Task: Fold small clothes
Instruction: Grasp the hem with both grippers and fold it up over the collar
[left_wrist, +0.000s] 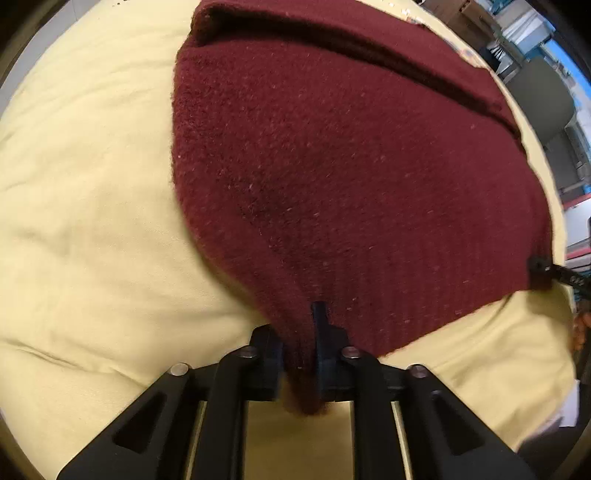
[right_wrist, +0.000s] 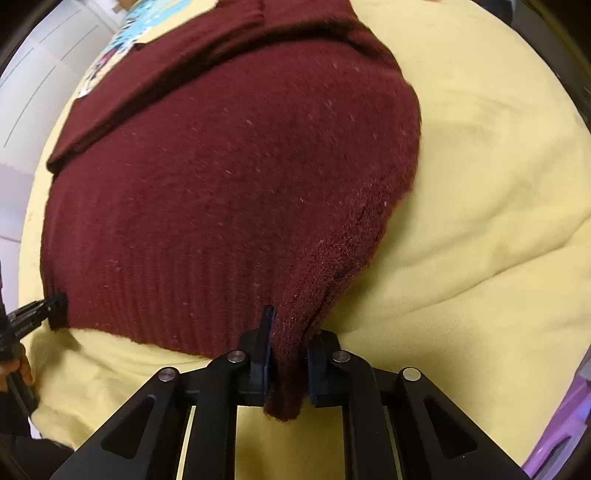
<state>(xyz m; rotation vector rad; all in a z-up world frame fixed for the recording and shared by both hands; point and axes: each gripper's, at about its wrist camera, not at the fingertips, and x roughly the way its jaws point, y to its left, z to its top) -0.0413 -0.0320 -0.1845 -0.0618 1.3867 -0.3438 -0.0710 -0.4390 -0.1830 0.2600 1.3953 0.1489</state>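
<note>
A dark red knitted sweater (left_wrist: 351, 166) lies on a pale yellow cloth (left_wrist: 92, 221), with a sleeve folded across its far part. My left gripper (left_wrist: 299, 350) is shut on the sweater's near left hem corner. My right gripper (right_wrist: 290, 354) is shut on the near right hem corner of the sweater (right_wrist: 221, 177). The ribbed hem stretches between the two grippers, lifted slightly off the yellow cloth (right_wrist: 480, 221). The right gripper also shows at the right edge of the left wrist view (left_wrist: 543, 267). The left gripper also shows at the left edge of the right wrist view (right_wrist: 55, 304).
A printed cloth with cartoon figures (right_wrist: 129, 33) lies beyond the sweater's far end. A chair and shelves (left_wrist: 546, 96) stand past the surface's far right edge. A purple object (right_wrist: 561, 424) sits at the near right. White cupboard doors (right_wrist: 33, 74) are at the left.
</note>
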